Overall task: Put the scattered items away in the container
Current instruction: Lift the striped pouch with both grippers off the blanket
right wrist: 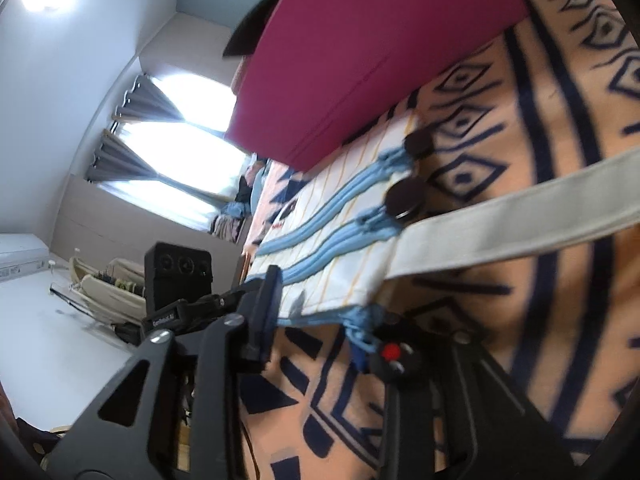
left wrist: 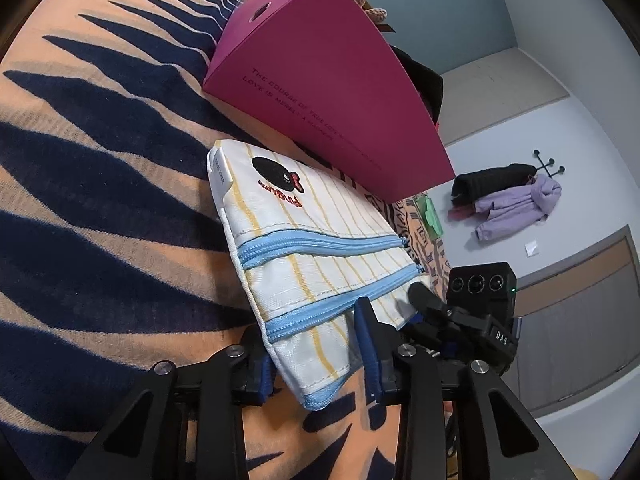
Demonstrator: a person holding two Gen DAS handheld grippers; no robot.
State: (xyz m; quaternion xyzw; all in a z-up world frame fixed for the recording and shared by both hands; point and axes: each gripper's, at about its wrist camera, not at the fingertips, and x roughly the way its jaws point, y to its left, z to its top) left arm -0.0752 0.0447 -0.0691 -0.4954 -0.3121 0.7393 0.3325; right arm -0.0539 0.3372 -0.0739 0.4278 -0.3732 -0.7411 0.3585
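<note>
A white striped pouch (left wrist: 304, 232) with blue zippers and a black penguin print lies on the orange and navy blanket (left wrist: 100, 168), next to a magenta box (left wrist: 320, 76). My left gripper (left wrist: 316, 344) is shut on the pouch's near corner, one finger on each side. In the right wrist view the same pouch (right wrist: 340, 240) shows, with a beige strap (right wrist: 520, 216) and round black zipper pulls (right wrist: 406, 198). My right gripper (right wrist: 320, 320) is shut on the pouch's other edge, near a zipper end. The magenta box (right wrist: 360, 60) stands just beyond it.
Dark and knitted items stick out of the box top (left wrist: 424, 80). A coat rack with a purple jacket (left wrist: 516, 204) stands by the wall. A window with curtains (right wrist: 160, 140) and a white desk (right wrist: 48, 320) lie off the bed's side.
</note>
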